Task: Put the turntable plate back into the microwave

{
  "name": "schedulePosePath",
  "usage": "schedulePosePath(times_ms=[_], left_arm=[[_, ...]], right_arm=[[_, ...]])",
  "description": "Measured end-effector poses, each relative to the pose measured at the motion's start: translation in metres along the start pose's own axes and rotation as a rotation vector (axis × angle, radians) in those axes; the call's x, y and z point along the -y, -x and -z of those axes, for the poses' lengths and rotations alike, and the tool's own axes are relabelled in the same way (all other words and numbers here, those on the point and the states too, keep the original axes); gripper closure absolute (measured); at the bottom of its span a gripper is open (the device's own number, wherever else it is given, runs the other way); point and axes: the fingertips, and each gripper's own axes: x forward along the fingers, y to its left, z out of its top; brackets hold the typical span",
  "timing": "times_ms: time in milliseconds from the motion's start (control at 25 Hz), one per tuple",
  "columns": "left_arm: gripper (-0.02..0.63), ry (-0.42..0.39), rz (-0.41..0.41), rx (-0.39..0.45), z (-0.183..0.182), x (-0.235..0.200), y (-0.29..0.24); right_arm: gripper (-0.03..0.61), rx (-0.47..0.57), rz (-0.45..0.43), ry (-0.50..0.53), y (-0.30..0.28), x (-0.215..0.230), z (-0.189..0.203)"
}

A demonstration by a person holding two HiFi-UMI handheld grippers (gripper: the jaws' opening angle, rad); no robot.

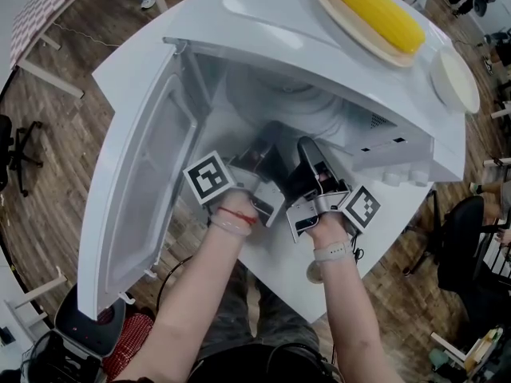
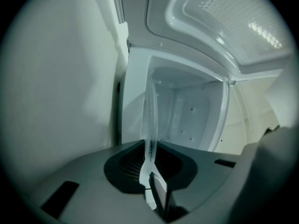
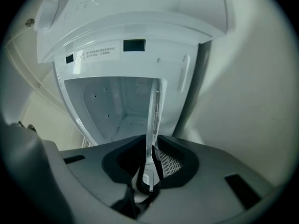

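I am looking down on a wood-plank floor (image 1: pixel 48 174) and a white table (image 1: pixel 128 74), where the microwave (image 1: pixel 263 30) is sitting with its door (image 1: pixel 140 190) swung wide to the left and a dish (image 1: pixel 339 14) of corn (image 1: pixel 375 10) resting on top. I am working the insertion step: the glass turntable plate (image 2: pixel 150 115) is hanging at the mouth of the cavity (image 3: pixel 107 106), carried between both tools. The left gripper (image 2: pixel 149 176) is pinching the near rim, its jaws pressed onto the glass edge, and the right gripper (image 3: pixel 149 169) is clamping the same rim just beside it. Judging from the head view, the far part of the plate is already reaching into the opening. Next I am expecting to level the plate, push it deeper and lower it onto the cavity floor before letting go. I cannot make out a hub or roller ring, so centring will need care.
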Motion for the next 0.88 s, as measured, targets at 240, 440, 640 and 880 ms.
schedulePosePath(times_ms=[240, 440, 640, 880], left_arm=[[0.569, 0.005, 0.005, 0.007, -0.0019, 0.0003, -0.0021], [0.569, 0.006, 0.008, 0.006, -0.0013, 0.0009, -0.003], [0.569, 0.009, 0.002, 0.01, -0.0012, -0.0001, -0.0015], [0.569, -0.015, 0.005, 0.011, -0.0009, 0.0021, -0.0039]], right_arm=[[0.5, 0.008, 0.015, -0.018, 0.0009, 0.0001, 0.0006], [0.488, 0.007, 0.016, -0.017, 0.0005, 0.0019, 0.0005], [0.468, 0.025, 0.025, -0.017, 0.0062, 0.0043, -0.0007], [0.462, -0.001, 0.029, 0.003, -0.0004, 0.0033, 0.0014]])
